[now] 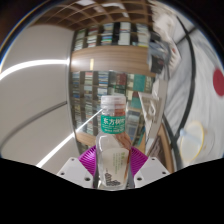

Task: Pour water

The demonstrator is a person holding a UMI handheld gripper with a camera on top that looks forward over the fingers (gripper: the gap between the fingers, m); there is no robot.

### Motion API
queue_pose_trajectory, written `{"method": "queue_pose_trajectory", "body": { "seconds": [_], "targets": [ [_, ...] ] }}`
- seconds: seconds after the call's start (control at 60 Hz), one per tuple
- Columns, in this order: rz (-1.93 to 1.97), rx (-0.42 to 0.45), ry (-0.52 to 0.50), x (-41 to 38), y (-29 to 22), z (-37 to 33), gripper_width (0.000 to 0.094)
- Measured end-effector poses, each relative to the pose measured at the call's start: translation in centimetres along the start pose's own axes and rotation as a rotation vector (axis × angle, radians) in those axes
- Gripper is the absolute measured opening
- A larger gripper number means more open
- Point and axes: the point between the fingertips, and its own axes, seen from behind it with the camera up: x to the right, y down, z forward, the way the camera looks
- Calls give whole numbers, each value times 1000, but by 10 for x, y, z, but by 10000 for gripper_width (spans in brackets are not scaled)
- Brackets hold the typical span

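One bottle (113,135) is in view — a clear plastic container with a white cap and a green label bearing white characters. Its long axis runs upright in the gripper view, directly along the line of the fingers, with the cap pointing away from the hand-held gripper (113,160) and the base toward it. The lower part of the bottle sits between the two purple pads (92,157), one on each side. Both pads lie against the bottle wall with no visible gap, so the hand-held gripper is closed down to the bottle's width and has the bottle in its grasp.

Beyond the bottle stands one shelving unit (120,40) with several tiers of small items — too small to identify. A single red round object (219,78) shows to the right, well apart from the bottle.
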Motion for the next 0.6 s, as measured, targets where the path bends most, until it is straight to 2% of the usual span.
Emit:
{"method": "queue_pose_trajectory", "body": {
  "seconds": [0.017,0.05,0.133,0.2,0.3,0.45,0.6],
  "targets": [
    [-60,11,7,-7,-1,-18,404],
    [-188,39,36,-11,-27,1,405],
    [-510,80,125,-15,-73,-5,406],
    [-735,119,205,-7,-115,-31,406],
    [-1023,162,377,32,-162,-41,406],
    [-1312,105,583,109,-206,-71,405],
    [-1383,-4,683,184,-210,-89,405]
  ]
}}
